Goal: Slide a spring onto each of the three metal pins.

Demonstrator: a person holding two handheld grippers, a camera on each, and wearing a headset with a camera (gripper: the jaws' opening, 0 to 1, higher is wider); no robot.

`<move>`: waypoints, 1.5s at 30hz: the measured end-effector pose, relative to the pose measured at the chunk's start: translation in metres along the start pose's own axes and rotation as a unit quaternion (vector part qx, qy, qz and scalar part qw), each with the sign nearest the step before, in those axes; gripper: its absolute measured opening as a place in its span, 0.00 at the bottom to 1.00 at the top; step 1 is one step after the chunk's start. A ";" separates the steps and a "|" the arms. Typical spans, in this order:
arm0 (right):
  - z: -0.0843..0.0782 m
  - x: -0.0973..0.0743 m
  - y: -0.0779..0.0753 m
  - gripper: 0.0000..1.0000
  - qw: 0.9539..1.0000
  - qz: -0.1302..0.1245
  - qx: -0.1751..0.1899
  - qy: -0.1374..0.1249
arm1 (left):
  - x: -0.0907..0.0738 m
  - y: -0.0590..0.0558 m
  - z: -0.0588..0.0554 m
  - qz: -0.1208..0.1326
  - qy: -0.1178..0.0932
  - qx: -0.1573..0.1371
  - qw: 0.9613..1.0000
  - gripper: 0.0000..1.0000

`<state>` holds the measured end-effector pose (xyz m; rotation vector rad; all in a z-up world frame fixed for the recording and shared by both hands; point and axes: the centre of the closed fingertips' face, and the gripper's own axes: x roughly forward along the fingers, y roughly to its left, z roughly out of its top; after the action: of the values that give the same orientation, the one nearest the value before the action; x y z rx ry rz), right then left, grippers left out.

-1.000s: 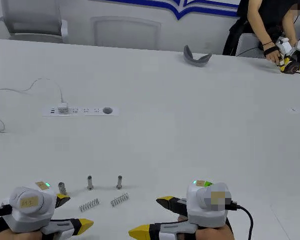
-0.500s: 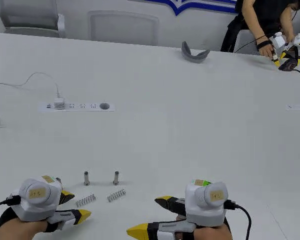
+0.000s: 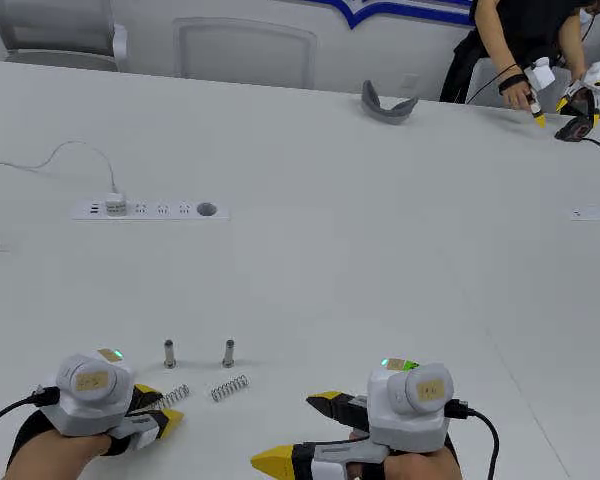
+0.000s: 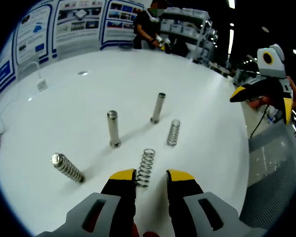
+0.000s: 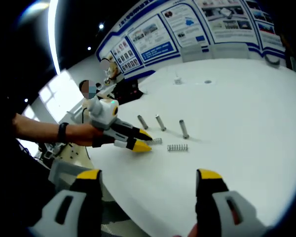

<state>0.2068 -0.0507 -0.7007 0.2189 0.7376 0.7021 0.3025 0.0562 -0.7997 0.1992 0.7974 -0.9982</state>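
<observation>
**A:** Springs and pins: where?

**B:** Flat on the white surface [image 4: 89, 84], the near spring [image 4: 146, 167], one end reaching in between the yellow tips of the left hand-held gripper [image 4: 150, 177]. Just beyond, loose, the second spring [image 4: 173, 132], near the far pin [image 4: 158, 107]. Bare and upright, the middle pin [image 4: 112, 128]. Already sleeved in a coil, the left pin [image 4: 66, 168].

**A:** And the jaws?

**B:** Left pair narrowly parted, straddling the spring's end, seemingly not touching it, though hard to be sure at that angle. Spread wide and holding nothing, the right hand-held gripper [image 5: 149, 175], well apart from the parts.

**A:** Likely trouble?

**B:** Judging from the layout: closing on the very tip of a round coil, so apt to squirt it out sideways or send it rolling across the smooth surface. Squeezing too hard, apt to kink the coil and jam it on a pin. Swinging low toward the middle pin, apt to tip it or clip the sleeved one beside it.

**A:** Differences between views?

**B:** Left gripper view: coil on the left pin plain to see, plus the spring's end between the tips. Head view: two bare pins side by side, both loose springs in front, gripper body covering the spot beside them. Right gripper view: all three pins from the side, left tips down at the near spring.
</observation>
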 end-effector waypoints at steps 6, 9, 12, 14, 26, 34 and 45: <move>0.002 0.000 -0.001 0.79 1.000 0.000 0.003 -0.004 | -0.003 0.007 -0.001 0.027 0.004 0.013 1.000 0.12; 0.001 0.001 0.001 0.79 1.000 0.002 -0.005 0.001 | -0.006 0.006 -0.004 0.024 0.004 0.002 1.000 0.11; 0.001 0.003 0.003 0.79 1.000 0.005 -0.003 0.000 | -0.011 0.006 -0.009 0.027 0.011 0.010 1.000 0.11; 0.000 0.005 0.004 0.78 1.000 0.006 -0.003 0.001 | -0.015 0.007 -0.011 0.025 0.009 0.005 1.000 0.11; -0.003 0.017 0.015 0.78 1.000 0.023 -0.004 0.010 | -0.045 0.008 -0.035 0.034 0.005 -0.015 0.999 0.11; -0.005 0.021 0.018 0.78 0.999 0.031 -0.014 0.020 | -0.067 0.019 -0.045 0.048 0.002 -0.030 0.998 0.11; -0.003 0.024 0.020 0.78 0.999 0.040 -0.017 0.024 | -0.093 0.021 -0.043 0.061 -0.013 -0.039 0.997 0.11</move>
<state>0.2073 -0.0197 -0.7070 0.2031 0.7650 0.7983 0.2707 0.1515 -0.7710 0.1654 0.7888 -0.8517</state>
